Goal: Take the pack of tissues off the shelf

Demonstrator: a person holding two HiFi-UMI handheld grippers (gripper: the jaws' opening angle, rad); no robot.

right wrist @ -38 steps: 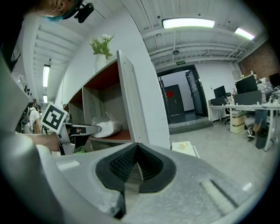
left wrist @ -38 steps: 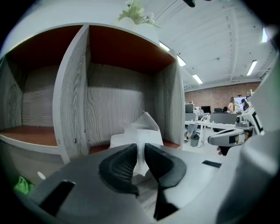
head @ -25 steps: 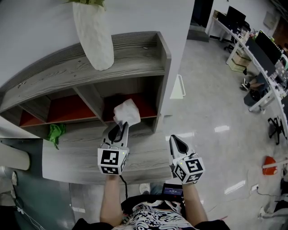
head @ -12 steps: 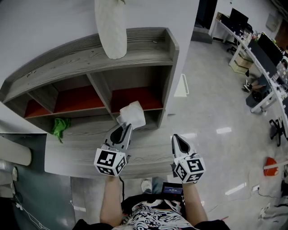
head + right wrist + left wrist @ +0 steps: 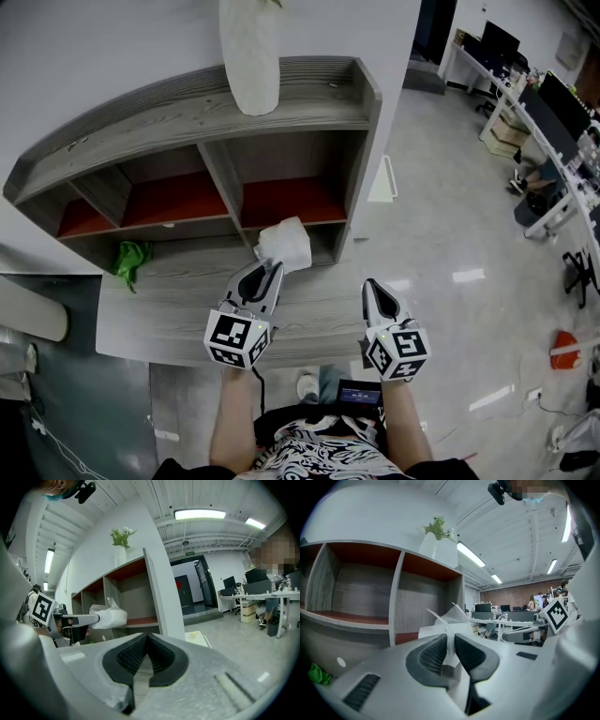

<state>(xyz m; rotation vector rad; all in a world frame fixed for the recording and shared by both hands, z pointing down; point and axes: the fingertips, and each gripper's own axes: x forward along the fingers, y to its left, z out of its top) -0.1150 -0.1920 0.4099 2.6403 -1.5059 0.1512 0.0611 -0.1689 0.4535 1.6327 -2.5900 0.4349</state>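
Two pale grey-white shells on show: the left gripper (image 5: 266,270) and the right gripper (image 5: 373,285), each tapering to a narrow beak. Behind each beak sits a white cube (image 5: 236,339), with bold black square markers on every face I can see. Close in now, the left one's pads (image 5: 432,654) are dark rubber, ribbed in fine rows and set in smooth rounded housings. There's a slotted vent (image 5: 362,691) in the shell too. The right one has the same dark ribbed pads (image 5: 133,658). A thin dark cable (image 5: 260,382) trails from under the left cube. The person wears a black-and-white patterned shirt (image 5: 314,455), with a small dark device (image 5: 359,395) showing a bluish screen at the waist.
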